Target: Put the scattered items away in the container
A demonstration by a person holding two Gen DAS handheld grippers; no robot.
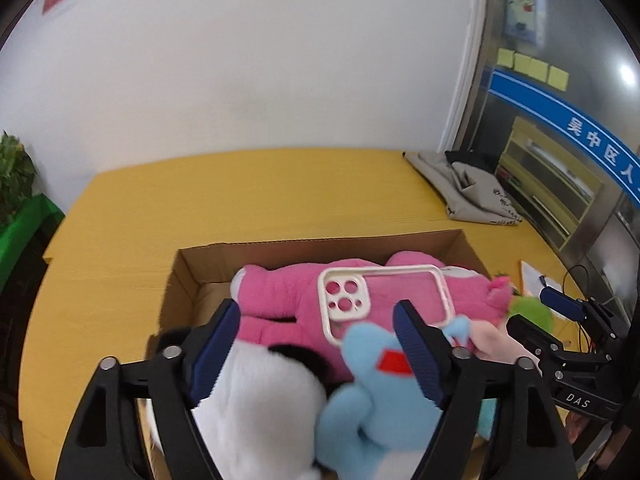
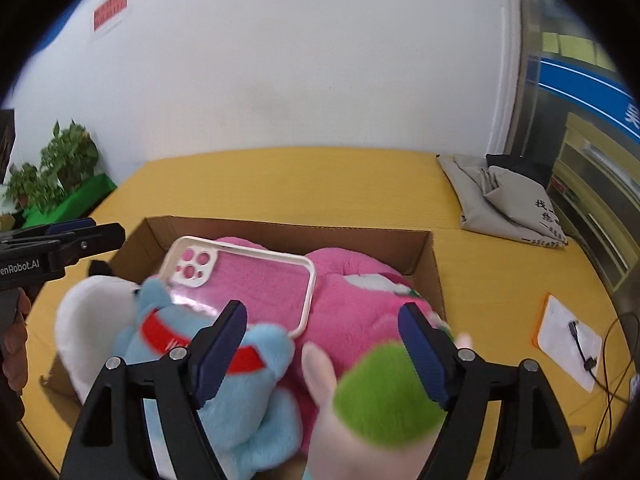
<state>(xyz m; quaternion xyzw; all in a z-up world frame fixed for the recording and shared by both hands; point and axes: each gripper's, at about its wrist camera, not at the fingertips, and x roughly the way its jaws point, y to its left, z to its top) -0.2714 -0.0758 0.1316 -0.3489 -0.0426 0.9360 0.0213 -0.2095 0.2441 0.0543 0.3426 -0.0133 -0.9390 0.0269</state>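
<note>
Orange-edged notepad (image 2: 568, 342), plain in right view

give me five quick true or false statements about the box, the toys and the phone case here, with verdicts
1. The phone case lies on the pink plush toy. True.
2. The cardboard box is empty. False: plush toys fill it.
3. The blue plush toy wears a red collar. True.
4. The grey bag is inside the box. False: it lies on the yellow table, beyond the box.
5. The left gripper is clamped shut. False: it is open.
</note>
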